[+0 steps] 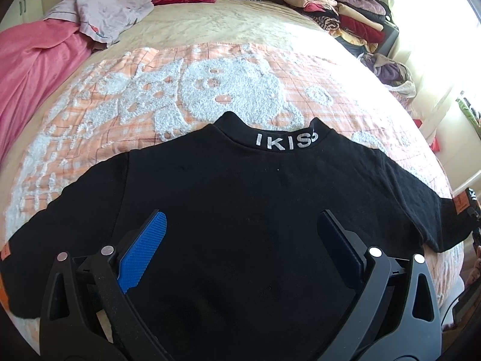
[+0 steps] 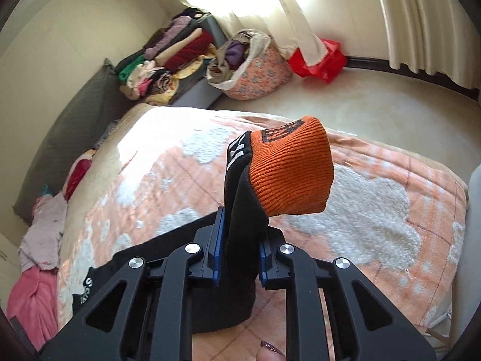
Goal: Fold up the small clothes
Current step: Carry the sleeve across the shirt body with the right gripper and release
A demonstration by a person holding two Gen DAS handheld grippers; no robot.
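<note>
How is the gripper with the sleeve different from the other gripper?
The right gripper is shut on the sleeve, lifting its orange cuff off the bed; the left gripper is open and holds nothing. The right one sits at the sweater's end; the left one hovers over the sweater body. Both have black arms and blue pads.

Black sweater (image 1: 240, 210) flat on bed (orange cuff (image 2: 291, 168) lifted)

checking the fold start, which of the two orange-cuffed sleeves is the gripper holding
The right sleeve: the right gripper is shut on it, orange cuff raised. The left sleeve lies flat on the bed, ungripped.
</note>
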